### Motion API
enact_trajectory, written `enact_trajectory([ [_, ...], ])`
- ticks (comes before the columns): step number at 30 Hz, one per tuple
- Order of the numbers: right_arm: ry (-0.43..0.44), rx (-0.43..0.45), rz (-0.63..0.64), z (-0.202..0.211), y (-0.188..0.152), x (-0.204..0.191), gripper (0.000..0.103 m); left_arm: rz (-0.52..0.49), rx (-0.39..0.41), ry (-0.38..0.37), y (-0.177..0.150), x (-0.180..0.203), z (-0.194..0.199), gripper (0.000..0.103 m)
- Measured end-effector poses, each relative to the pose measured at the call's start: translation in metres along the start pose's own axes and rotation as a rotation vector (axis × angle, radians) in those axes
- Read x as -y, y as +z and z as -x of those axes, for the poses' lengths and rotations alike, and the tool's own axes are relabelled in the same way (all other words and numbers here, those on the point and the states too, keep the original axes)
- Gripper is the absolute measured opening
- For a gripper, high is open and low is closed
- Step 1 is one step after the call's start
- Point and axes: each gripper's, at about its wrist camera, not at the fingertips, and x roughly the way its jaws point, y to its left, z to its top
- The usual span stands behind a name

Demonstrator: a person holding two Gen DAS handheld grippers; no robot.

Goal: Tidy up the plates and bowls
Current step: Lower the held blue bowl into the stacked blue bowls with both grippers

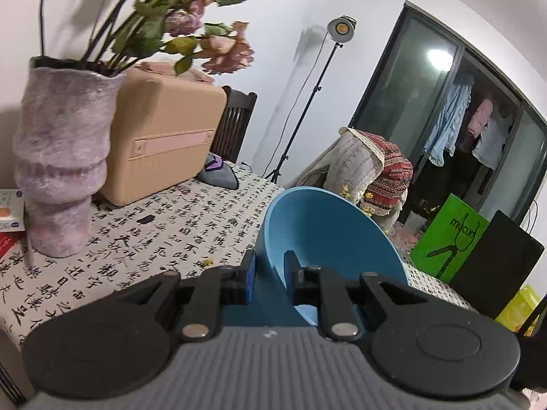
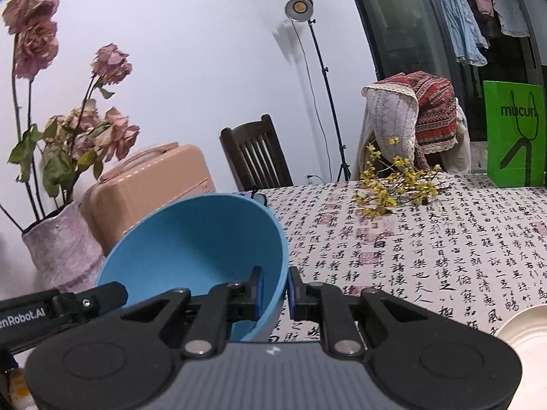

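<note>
A blue bowl (image 1: 328, 232) hangs tilted above the table, held by both grippers at opposite sides of its rim. In the left wrist view my left gripper (image 1: 270, 273) is shut on the bowl's wall, one finger inside and one outside. The right wrist view shows the same blue bowl (image 2: 191, 249) with my right gripper (image 2: 275, 288) shut on its right rim. The left gripper's black finger (image 2: 102, 295) reaches the bowl's left edge there. A white plate (image 2: 523, 329) lies on the table at the lower right, partly cut off.
The table (image 2: 427, 256) wears a calligraphy-print cloth. A purple vase (image 1: 58, 167) of dried flowers and a peach case (image 1: 164, 140) stand at the left. Yellow flower sprigs (image 2: 396, 184) lie at the far edge. A green bag (image 2: 514, 133), draped chair (image 2: 413, 119) and lamp stand (image 2: 321, 78) are behind.
</note>
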Motion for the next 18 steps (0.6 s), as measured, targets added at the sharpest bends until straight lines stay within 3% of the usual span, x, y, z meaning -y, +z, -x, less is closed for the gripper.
enact_trajectory([
  [18, 0.031, -0.052, 0.04, -0.015, -0.021, -0.028, 0.014, 0.034, -0.017, 0.034, -0.013, -0.036, 0.01, 0.017],
])
